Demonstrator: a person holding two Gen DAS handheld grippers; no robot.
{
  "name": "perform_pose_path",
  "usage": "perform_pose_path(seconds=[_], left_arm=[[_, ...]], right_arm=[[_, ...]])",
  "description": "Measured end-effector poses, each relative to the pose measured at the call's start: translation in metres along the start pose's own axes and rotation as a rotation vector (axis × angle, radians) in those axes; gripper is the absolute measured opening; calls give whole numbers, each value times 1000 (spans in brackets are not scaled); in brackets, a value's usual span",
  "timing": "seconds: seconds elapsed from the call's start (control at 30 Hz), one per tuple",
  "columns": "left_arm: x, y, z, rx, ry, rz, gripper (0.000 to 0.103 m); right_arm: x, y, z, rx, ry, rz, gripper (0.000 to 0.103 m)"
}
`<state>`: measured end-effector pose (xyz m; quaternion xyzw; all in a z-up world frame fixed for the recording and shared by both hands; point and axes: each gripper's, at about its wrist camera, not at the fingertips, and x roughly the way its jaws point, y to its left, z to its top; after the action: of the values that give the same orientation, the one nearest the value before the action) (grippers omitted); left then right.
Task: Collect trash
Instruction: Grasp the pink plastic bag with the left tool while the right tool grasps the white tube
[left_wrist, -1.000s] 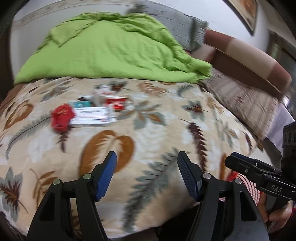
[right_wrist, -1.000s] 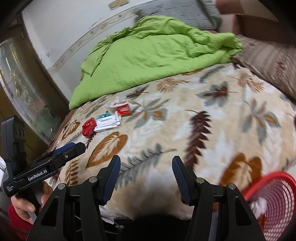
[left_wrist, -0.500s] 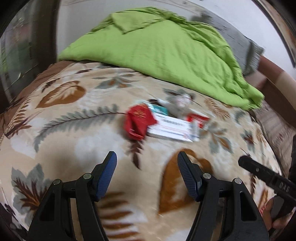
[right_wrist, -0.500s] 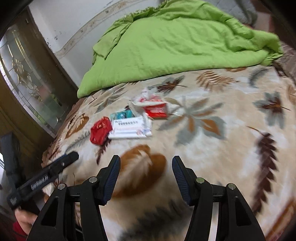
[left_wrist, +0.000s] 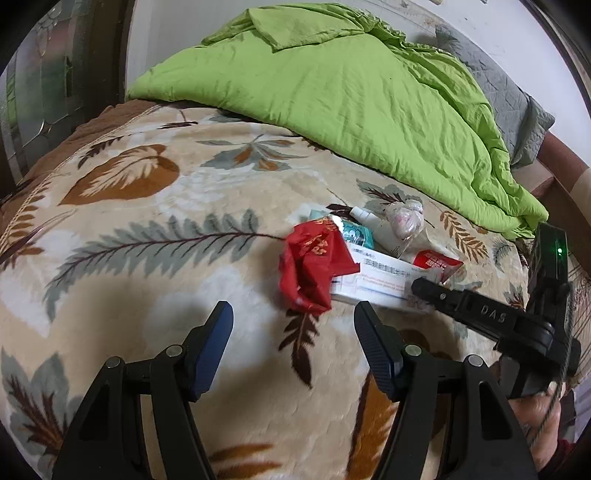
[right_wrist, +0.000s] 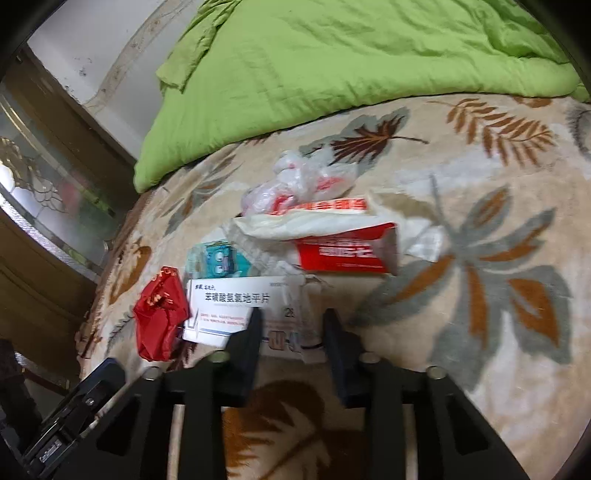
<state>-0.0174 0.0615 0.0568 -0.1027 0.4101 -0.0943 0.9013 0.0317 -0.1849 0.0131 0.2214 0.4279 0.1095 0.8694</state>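
On the bed (right_wrist: 480, 280), our right gripper (right_wrist: 291, 325), jaws apart, seemingly straddles the white box (right_wrist: 229, 306) lying crosswise; left gripper (left_wrist: 293, 332) gapes empty.

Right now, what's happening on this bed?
A person holding two grippers is clearing a trash pile off the blanket. The right gripper, open, is at the white box. The left gripper, open, hangs just short of the red wrapper. Nothing is picked up yet.
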Motion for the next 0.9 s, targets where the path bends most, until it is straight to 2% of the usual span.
perform_pose_path(seconds=[0.03,0.07,0.3,0.43,0.7,0.83,0.9], left_arm=[[3,-2,2,5,-4,9,67],[4,-4,4,7,-6,12,67],[31,-9,11,19,31,58,67],[45,-12,16,27,38,93,67],[72,-14,25,23,45,140,67],[69,-14,25,26,26,106,43],[64,-19,23,55,9,114,42]], right_arm=[[1,0,0,-3,-1,1,13],[-3,0,-1,-6,-10,-5,11],[-47,-15,-8,11,-92,-59,10],[-75,-27,-11,59,-140,-38,10],[-85,-21,-14,56,-153,-16,10],[-82,-20,-16,58,-151,-8,10],[-83,-19,-16,62,-153,-5,10]])
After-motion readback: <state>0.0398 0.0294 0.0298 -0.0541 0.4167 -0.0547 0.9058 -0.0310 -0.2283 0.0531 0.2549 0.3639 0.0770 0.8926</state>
